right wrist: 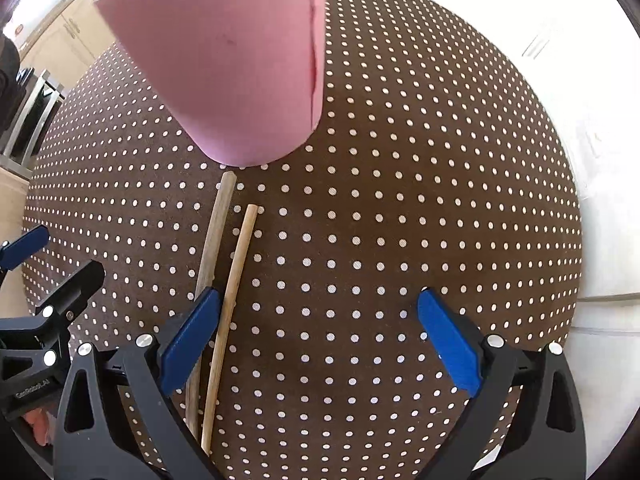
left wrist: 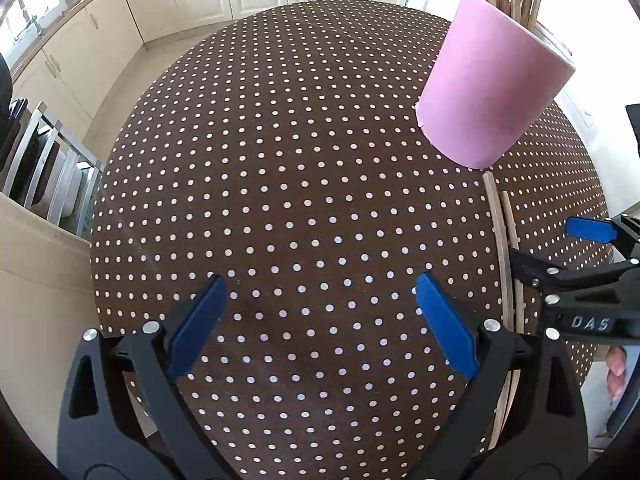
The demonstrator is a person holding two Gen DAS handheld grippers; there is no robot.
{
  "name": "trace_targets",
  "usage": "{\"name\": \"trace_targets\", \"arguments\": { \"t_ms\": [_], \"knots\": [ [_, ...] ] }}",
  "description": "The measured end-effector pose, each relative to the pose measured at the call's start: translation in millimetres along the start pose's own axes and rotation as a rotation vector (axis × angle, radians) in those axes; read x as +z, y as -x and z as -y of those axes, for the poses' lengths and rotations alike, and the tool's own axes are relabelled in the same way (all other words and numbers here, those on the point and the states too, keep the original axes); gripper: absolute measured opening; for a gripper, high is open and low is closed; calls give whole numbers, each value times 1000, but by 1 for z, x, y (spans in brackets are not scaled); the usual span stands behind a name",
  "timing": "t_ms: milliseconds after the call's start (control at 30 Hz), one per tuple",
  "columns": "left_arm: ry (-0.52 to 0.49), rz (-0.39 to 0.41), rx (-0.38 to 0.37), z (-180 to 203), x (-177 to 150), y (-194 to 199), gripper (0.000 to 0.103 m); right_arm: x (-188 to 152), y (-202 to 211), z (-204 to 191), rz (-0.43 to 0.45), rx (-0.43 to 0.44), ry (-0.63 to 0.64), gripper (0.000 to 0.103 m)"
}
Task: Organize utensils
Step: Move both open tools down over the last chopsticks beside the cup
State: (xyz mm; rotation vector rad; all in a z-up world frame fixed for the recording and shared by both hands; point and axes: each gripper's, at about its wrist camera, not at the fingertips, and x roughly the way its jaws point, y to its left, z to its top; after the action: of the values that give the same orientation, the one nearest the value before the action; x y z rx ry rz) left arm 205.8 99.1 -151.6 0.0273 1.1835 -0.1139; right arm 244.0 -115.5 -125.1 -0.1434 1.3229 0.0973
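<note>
Wooden utensil handles (right wrist: 224,280) (slender, round) side-by-side

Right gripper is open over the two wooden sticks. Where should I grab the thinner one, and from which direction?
Grip the thinner stick mid-shaft, coming straight down with the right gripper, jaws across its width. It lies flat on the tablecloth, so only the sides are open. The thicker stick lies close beside, so one finger must slip between them.

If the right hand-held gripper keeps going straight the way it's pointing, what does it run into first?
Probably the tall pink cylindrical holder, standing ahead and slightly left of the right hand-held gripper. Its fingers are wide open above the brown polka-dot tablecloth; two wooden sticks lie by the left finger. Depth is unclear.
</note>
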Motion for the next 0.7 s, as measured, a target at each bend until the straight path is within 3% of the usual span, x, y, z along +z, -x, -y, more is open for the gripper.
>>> {"name": "trace_targets", "arguments": {
  "t_ms": [67, 133, 233, 300, 500, 600, 700],
  "knots": [
    [0, -3, -3, 3, 0, -1, 93, -4, 4, -7, 28, 13, 40, 85],
    [1, -5, -4, 7, 1, -1, 93, -13, 5, -20, 60, 32, 91, 57],
    [-10, -9, -9, 17, 1, 1, 93, -20, 12, -27, 71, 43, 126, 30],
    [-15, -9, -17, 22, 2, 1, 93, -25, 14, -31, 81, 45, 162, 18],
    [-35, -17, -24, 41, 4, 0, 93, -36, 15, -31, 106, 89, 234, 5],
    [-35, -30, -35, 49, 4, -2, 93, -43, 16, -31, 130, 81, 307, 4],
    [-47, -39, -58, 63, 3, -3, 93, -44, 17, -21, 134, 59, 295, 4]
  ]
}}
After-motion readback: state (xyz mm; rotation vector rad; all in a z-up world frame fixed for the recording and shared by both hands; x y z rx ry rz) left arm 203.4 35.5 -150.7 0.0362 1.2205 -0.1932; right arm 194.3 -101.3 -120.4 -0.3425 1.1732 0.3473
